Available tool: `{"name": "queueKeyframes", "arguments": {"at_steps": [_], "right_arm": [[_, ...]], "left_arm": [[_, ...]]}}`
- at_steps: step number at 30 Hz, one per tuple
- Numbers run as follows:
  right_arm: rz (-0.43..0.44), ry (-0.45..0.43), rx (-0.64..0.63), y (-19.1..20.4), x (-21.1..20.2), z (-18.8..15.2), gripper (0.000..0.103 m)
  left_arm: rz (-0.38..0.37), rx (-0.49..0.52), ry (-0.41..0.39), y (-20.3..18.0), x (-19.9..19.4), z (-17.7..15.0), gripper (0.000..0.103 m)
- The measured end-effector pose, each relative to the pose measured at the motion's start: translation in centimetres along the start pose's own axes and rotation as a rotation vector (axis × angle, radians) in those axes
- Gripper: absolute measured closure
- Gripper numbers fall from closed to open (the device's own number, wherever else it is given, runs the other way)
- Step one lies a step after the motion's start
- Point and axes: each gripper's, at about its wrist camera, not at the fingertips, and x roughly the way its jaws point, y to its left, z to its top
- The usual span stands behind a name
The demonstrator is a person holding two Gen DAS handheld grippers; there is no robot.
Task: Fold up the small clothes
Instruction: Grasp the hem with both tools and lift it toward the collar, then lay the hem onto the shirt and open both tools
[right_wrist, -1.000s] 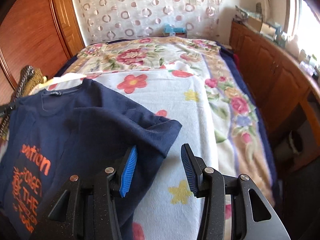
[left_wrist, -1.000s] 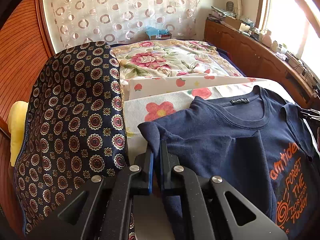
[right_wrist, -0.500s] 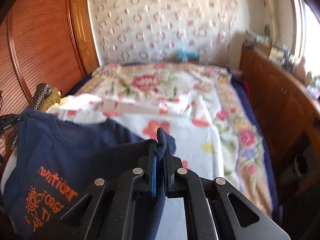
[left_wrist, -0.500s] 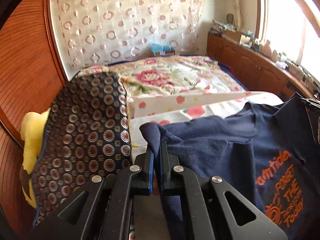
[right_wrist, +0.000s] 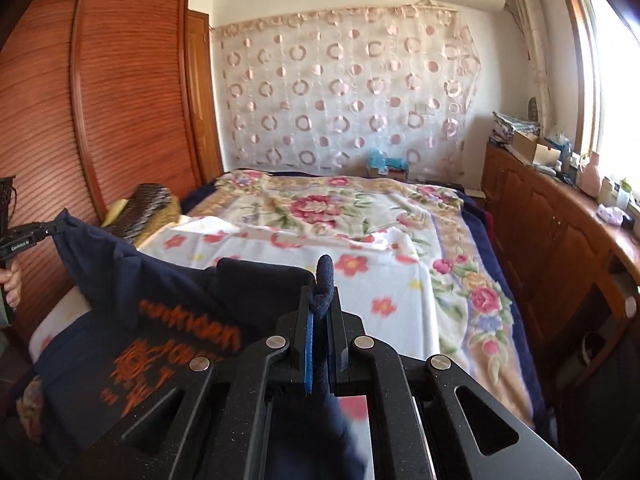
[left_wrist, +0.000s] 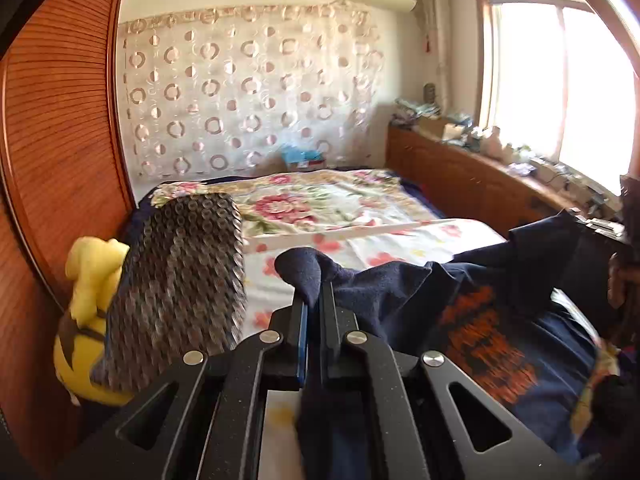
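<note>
A bedroom seen from two handheld tools; a navy T-shirt (right_wrist: 168, 320) with orange lettering hangs slung between them above a bed (right_wrist: 400, 240) covered in floral blankets. The left tool (left_wrist: 314, 308) is pressed together, pinching one sleeve end of the shirt; the right tool (right_wrist: 320, 312) is likewise closed, pinching the other sleeve end, a nub of navy cloth sticking up between its fingers.

A second ago the shirt lay flat on the bed, and the right tool was spread beside its sleeve; since then that tool has clamped on, both have risen, and the room's far wall and window now fill the upper views; blur on the print suggests the cloth is swinging. This likely means the shirt is being lifted to shake it flat or turn it before a fold; no fold is made yet.

Room to move: the bed ahead is broad and mostly bare of objects; a patterned dark cushion (left_wrist: 180, 292) and a yellow plush toy (left_wrist: 86, 320) sit at the left beside a wooden wardrobe (right_wrist: 100, 100); a low wooden cabinet (right_wrist: 560, 248), cluttered on top, runs along the right under the window (left_wrist: 560, 80); the shirt's lower part sags toward the near bed edge.
</note>
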Motion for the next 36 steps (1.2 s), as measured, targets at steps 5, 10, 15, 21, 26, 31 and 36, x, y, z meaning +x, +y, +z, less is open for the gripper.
{"name": "queueKeyframes", "arguments": {"at_steps": [5,10,15,21,26,31,36], "right_arm": [[0.028,0.013,0.03,-0.9,-4.9,-4.9,0.098],[0.003,0.073,0.053,-2.1,-7.9,-7.2,0.098],[-0.011,0.133,0.023,-1.8,-9.7,-7.5,0.098],[-0.005,0.198,0.017,-0.4,-9.0,-6.0,0.098],[-0.022,0.204,0.012,0.1,-8.7,-4.1,0.091],[-0.031,0.167,-0.017,0.4,-8.8,-2.1,0.07],[-0.027,0.169,-0.034,0.2,-8.3,-1.0,0.063]], "left_arm": [[-0.026,-0.01,-0.022,-0.7,-4.0,-3.9,0.098],[-0.052,-0.052,0.018,0.1,-6.1,-6.2,0.098],[-0.063,-0.057,0.05,-0.8,-8.5,-8.5,0.098],[-0.051,-0.029,0.115,-1.4,-7.9,-10.4,0.089],[-0.043,-0.054,0.103,-0.6,-7.6,-9.9,0.066],[-0.058,-0.039,0.134,-0.4,-5.3,-8.6,0.064],[-0.058,-0.021,0.193,0.2,-1.8,-8.1,0.064]]}}
